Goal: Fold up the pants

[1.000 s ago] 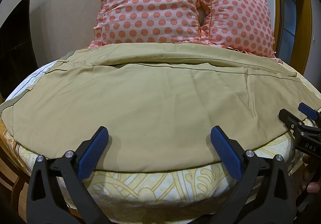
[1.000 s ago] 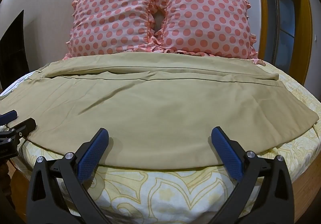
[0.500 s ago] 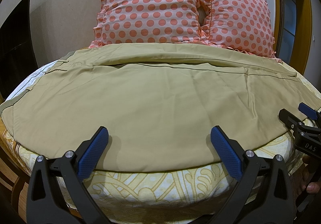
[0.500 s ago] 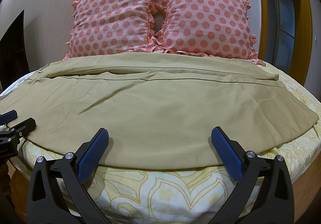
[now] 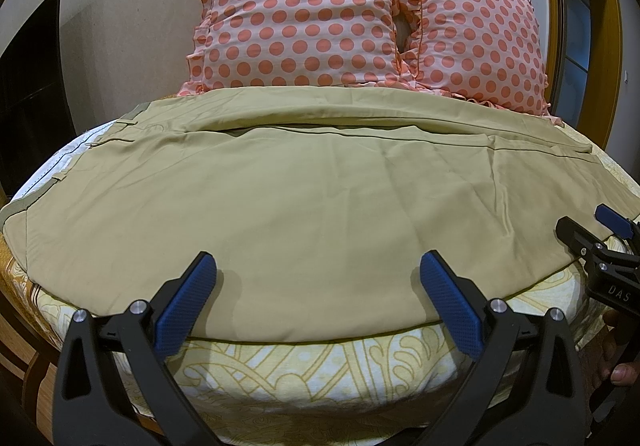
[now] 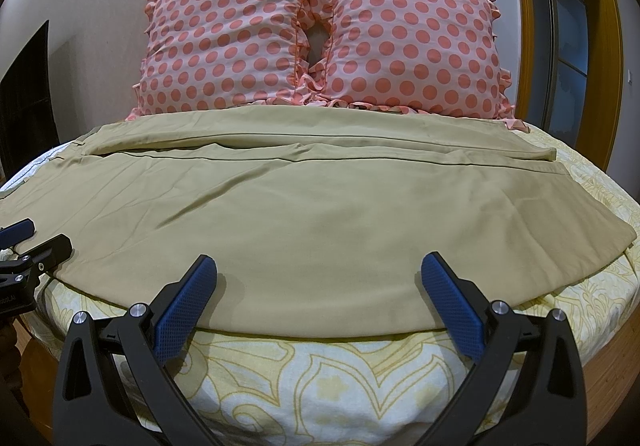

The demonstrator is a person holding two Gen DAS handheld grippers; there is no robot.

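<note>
Khaki pants (image 5: 320, 198) lie spread flat across the bed, waistband at the left, legs running right; they also show in the right wrist view (image 6: 304, 214). My left gripper (image 5: 320, 286) is open and empty, just in front of the pants' near edge. My right gripper (image 6: 320, 286) is open and empty, at the same near edge further right. The right gripper shows at the right edge of the left wrist view (image 5: 600, 242); the left gripper shows at the left edge of the right wrist view (image 6: 28, 246).
A yellow patterned bedsheet (image 6: 328, 374) covers the bed. Two pink polka-dot pillows (image 6: 320, 42) stand at the headboard behind the pants. A wooden bed frame (image 5: 24, 358) edges the mattress. A dark panel (image 5: 28, 94) is at the left wall.
</note>
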